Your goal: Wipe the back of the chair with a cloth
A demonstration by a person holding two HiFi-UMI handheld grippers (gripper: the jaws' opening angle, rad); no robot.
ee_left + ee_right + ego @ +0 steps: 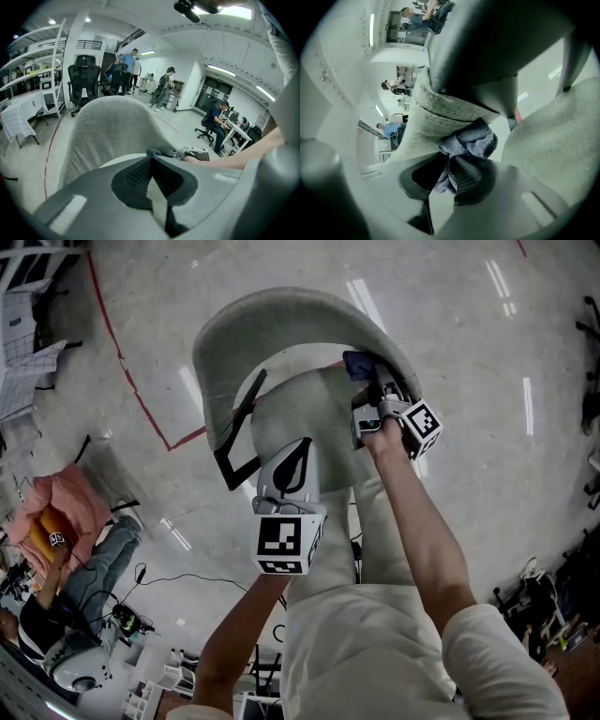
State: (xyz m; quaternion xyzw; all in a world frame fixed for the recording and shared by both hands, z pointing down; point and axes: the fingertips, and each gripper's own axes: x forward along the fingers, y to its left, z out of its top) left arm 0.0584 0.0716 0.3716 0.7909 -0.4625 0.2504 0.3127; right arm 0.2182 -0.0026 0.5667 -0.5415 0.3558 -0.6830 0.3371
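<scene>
Cloth (pixel 360 363) pinched in right tool (pixel 448 174), partly behind chair back (pixel 281 313); left tool (pixel 151 163) closed

a crumpled blue-grey cloth (pixel 468 139) lies pressed against the grey fabric chair back (pixel 281 317).

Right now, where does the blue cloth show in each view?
Head view: cloth upper centre, on the chair back's right edge, ahead of the right gripper.
Left gripper view: small dark bit at centre, just past the jaws.
Right gripper view: centre, clamped in the jaws.
Shared landmark: grey chair back.
</scene>
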